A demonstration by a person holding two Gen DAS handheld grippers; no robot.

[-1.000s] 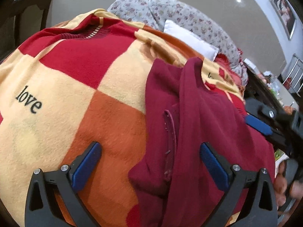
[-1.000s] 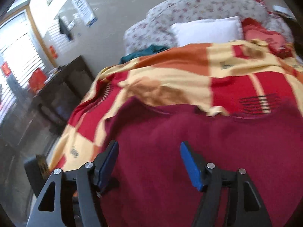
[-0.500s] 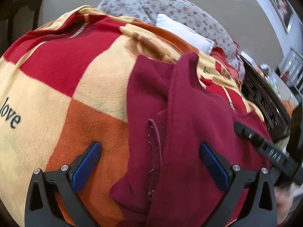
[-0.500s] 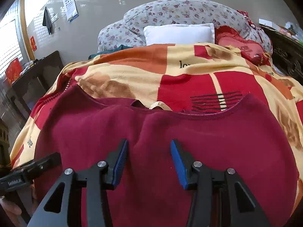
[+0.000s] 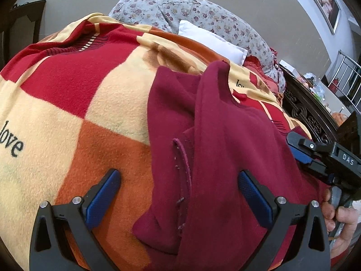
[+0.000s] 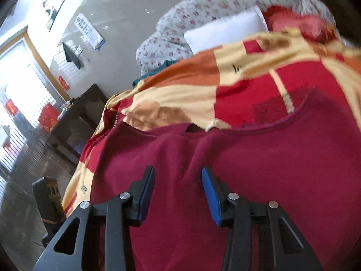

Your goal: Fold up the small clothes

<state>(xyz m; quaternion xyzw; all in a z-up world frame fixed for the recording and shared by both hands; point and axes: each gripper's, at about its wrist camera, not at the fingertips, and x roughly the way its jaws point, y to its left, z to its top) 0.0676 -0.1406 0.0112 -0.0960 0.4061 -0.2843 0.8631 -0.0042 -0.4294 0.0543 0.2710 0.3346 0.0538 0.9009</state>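
On the left of the left wrist view lies the checked blanket (image 5: 90,103) with the word "love" on a cream square. The left gripper (image 5: 179,195) hovers above it with its blue pads wide apart, gripping nothing; its left pad is over the orange square and its right pad over the maroon garment (image 5: 225,149). The garment rests on the blanket on the bed, one side panel turned over so a raw seam shows down its middle.

Compared with half a second ago, the right gripper (image 6: 178,192) has swung: its view now tips toward the window side and blurs at the right edge, and its blue pads stand further apart than they did, clamped on nothing. In the left wrist view it now shows at the far right with the person's hand (image 5: 343,221) on its handle. I judge that it has let the cloth go after a smoothing or folding pass and that the next fold is yet to be taken.

The garment's lower hem is cut off by both frames, so how many folds are made cannot be told. The neckline (image 6: 270,128) is soft with blur. The pillows (image 6: 225,29) beyond are only partly seen.
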